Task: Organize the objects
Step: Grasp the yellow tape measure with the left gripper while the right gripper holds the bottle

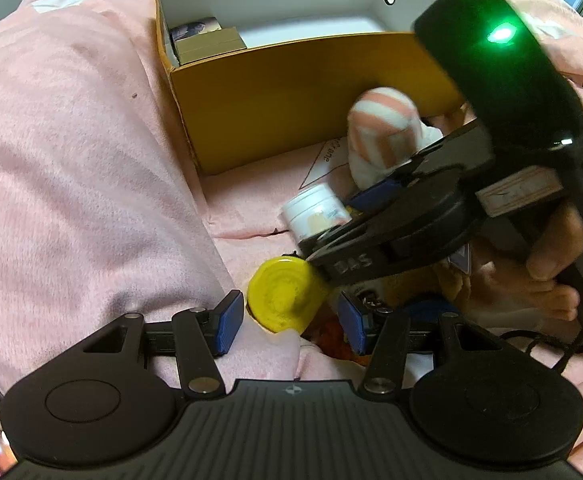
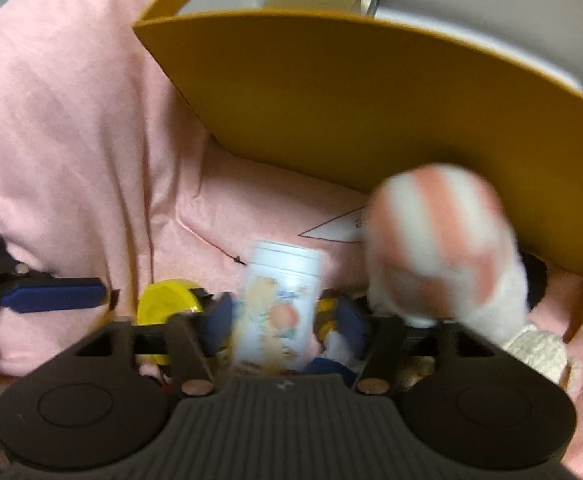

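1. Between the right tongs (image 2: 283,320) stands a white jar (image 2: 277,300) with a printed label — both blue pads flank its sides, and the picture is too blurred to tell whether they press on it or just bracket it.
2. Over at the left tongs (image 1: 291,322), the pads stand apart with nothing clamped; a yellow lid (image 1: 285,296) sits in the gap, nearer the left pad, and I can't see contact on either side.
3. Judging the step in hand: the right tongs look to be taking the jar for the box. To do that well, close squarely on the jar's straight wall, below the cap, and feel it firm before lifting — a smooth round jar will twist out of a skewed pinch.
4. Lift straight up first; the striped plush toy (image 2: 439,248) crowds the right side of the jar, close enough to be dragged along.
5. The left tongs would do best holding off until the right one clears, since the right tool's body crosses right above the yellow lid in the left wrist view.
6. Further out, the yellow cardboard box (image 1: 291,96) stands open on the pink bedspread (image 1: 71,180), just beyond the toy, its near wall high — the jar must rise over that rim.
7. Inside, small cartons (image 1: 207,42) already sit in the far left corner; the rest of the white floor I can see looks free.
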`<state>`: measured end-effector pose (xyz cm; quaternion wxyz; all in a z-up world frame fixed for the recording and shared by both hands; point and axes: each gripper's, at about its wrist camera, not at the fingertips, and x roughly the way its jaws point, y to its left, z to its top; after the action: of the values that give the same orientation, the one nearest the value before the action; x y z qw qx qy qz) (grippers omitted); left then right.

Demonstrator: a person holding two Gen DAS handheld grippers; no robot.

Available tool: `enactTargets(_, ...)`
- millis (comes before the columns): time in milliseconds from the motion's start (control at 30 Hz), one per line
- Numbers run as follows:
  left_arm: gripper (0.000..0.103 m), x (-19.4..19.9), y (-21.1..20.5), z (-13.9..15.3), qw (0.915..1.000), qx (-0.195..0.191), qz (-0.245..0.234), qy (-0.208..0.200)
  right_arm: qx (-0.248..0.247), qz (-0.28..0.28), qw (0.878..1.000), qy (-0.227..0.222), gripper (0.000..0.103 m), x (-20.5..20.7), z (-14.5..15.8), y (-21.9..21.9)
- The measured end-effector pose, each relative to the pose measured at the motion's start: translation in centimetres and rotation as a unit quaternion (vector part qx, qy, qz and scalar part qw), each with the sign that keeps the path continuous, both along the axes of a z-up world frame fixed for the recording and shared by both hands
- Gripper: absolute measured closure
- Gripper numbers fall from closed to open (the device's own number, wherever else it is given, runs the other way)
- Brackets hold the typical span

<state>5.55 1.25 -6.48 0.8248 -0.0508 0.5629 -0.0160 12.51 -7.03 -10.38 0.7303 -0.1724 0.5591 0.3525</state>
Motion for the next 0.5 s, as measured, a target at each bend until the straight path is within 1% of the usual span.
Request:
enactTargets(67, 0.042, 0.0, 0.1, -0.1, 1.0, 0.0, 0.003, -0.001, 0.005, -0.002, 1.0, 0.0, 0.052, -0.1, 0.2, -0.2)
enactTargets(133, 0.042, 0.0, 0.0, -0.1, 1.0, 0.002, 0.003, -0.001, 0.011, -0.008, 1.0, -0.008, 0.07, -0.3, 0.8, -0.6)
enactTargets(167, 0.042, -0.1, -0.1, -0.2, 1.0, 0.004, 0.002, -0.001, 0.014, -0.012, 1.0, -0.012, 0.076, -0.4, 1.4, -0.8)
enactTargets(200, 0.042, -0.1, -0.1, -0.2, 1.0, 0.007, 0.001, -0.001, 0.017, -0.014, 1.0, -0.018, 0.095, -0.4, 1.9, -1.0)
enactTargets(233, 0.042, -0.1, -0.1, -0.3, 1.0, 0.008, 0.001, -0.001, 0.029, -0.014, 0.999, -0.016, 0.103, -0.4, 2.4, -1.3)
enactTargets(267, 0.042, -0.1, -0.1, -0.3, 0.9999, 0.01, 0.0, -0.001, 0.051, -0.016, 0.999, 0.0, 0.103, -0.2, 2.9, -1.6)
enactTargets(333, 0.042, -0.2, 0.0, -0.4, 0.9999, 0.011, 0.0, -0.001, 0.089, -0.012, 0.995, 0.031, 0.103, 0.2, 3.9, -0.5)
enactTargets(367, 0.042, -0.2, 0.0, -0.4, 0.9999, 0.011, 0.0, -0.001, 0.092, -0.008, 0.995, 0.032, 0.103, 0.2, 4.4, -0.3)
enactTargets(400, 0.042, -0.3, 0.0, -0.4, 0.9999, 0.011, 0.0, -0.001, 0.087, -0.006, 0.996, 0.023, 0.098, -0.3, 4.6, -0.1)
enactTargets(433, 0.042, -0.4, 0.0, -0.3, 0.9999, 0.011, -0.001, -0.002, 0.075, -0.007, 0.997, 0.009, 0.095, -1.2, 4.7, 1.9)
enactTargets(467, 0.042, -0.5, 0.0, -0.3, 0.9999, 0.011, -0.002, -0.002, 0.063, -0.007, 0.998, -0.002, 0.093, -0.3, 4.6, 1.0)
enactTargets(500, 0.042, -0.5, 0.1, -0.3, 0.9999, 0.011, -0.003, -0.003, 0.052, -0.008, 0.999, -0.003, 0.086, -0.2, 4.4, 1.1)
